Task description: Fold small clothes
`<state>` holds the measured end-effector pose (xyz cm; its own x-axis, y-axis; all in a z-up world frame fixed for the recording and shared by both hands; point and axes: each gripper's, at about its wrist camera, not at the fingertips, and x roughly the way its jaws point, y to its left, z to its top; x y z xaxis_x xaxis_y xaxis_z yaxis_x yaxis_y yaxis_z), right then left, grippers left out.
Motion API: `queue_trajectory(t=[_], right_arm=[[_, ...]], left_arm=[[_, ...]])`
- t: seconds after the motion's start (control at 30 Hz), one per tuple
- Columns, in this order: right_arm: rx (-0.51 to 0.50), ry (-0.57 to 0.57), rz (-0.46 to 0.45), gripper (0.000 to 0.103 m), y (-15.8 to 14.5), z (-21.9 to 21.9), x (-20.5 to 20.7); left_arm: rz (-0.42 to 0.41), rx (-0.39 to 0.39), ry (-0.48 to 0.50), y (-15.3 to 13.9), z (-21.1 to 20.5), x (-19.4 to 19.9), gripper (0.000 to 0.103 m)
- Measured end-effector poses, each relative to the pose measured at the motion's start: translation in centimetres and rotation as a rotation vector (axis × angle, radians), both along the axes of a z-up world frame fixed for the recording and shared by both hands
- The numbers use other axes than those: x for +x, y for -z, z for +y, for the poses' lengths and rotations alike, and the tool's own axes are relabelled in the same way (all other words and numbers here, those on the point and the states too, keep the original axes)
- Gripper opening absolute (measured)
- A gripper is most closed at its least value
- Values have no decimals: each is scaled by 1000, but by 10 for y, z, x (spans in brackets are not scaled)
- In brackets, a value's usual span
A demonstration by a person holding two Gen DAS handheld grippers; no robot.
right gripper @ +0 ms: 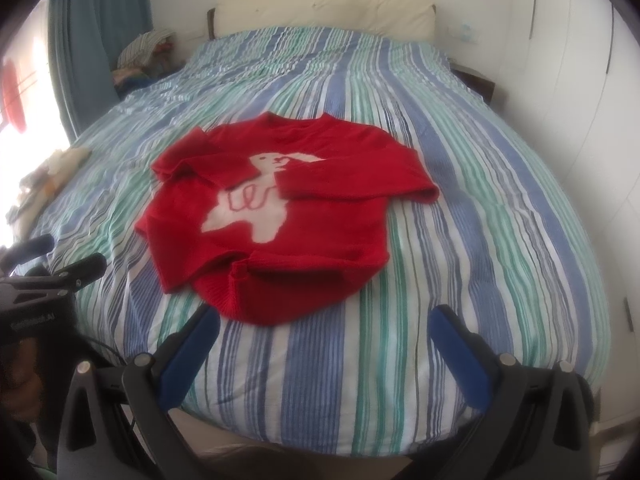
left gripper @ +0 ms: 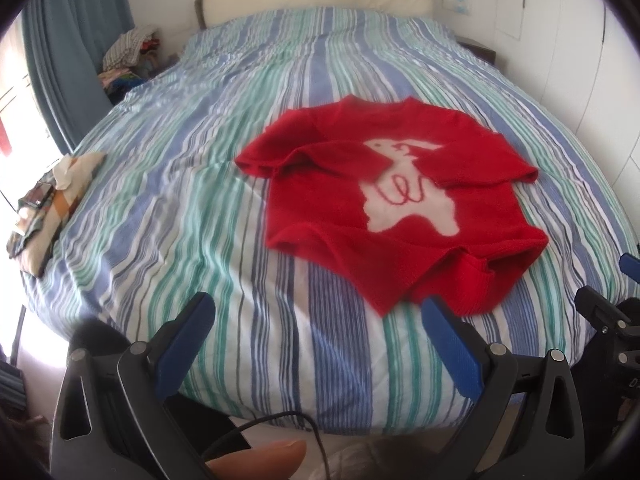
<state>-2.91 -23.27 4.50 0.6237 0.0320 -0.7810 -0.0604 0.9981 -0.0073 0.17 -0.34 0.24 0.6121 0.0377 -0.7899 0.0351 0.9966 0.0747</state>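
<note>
A small red sweater with a white animal on its front lies on the striped bed, both sleeves folded across the chest and its hem nearest me, rumpled. It also shows in the right wrist view. My left gripper is open and empty, hovering just short of the hem's left side. My right gripper is open and empty, just before the hem's lower edge. The right gripper also shows at the right edge of the left wrist view, and the left gripper at the left edge of the right wrist view.
The blue, green and white striped bedspread covers the whole bed. A small stack of folded clothes lies at the bed's left edge. A heap of clothes sits by the blue curtain. A white wardrobe stands at right.
</note>
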Motion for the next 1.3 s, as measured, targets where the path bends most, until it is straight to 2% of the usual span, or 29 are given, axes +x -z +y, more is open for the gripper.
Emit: queue_trajectory(t=[0.23, 0.67, 1.3], right_arm=[[-3, 15, -8, 103, -2, -4, 0], [1, 15, -6, 103, -2, -4, 1], [6, 12, 3, 103, -1, -2, 1]], left_arm=[[2, -37, 4, -4, 0, 1, 103], [-6, -17, -9, -5, 2, 6, 103], [31, 4, -20, 3, 6, 10, 103]])
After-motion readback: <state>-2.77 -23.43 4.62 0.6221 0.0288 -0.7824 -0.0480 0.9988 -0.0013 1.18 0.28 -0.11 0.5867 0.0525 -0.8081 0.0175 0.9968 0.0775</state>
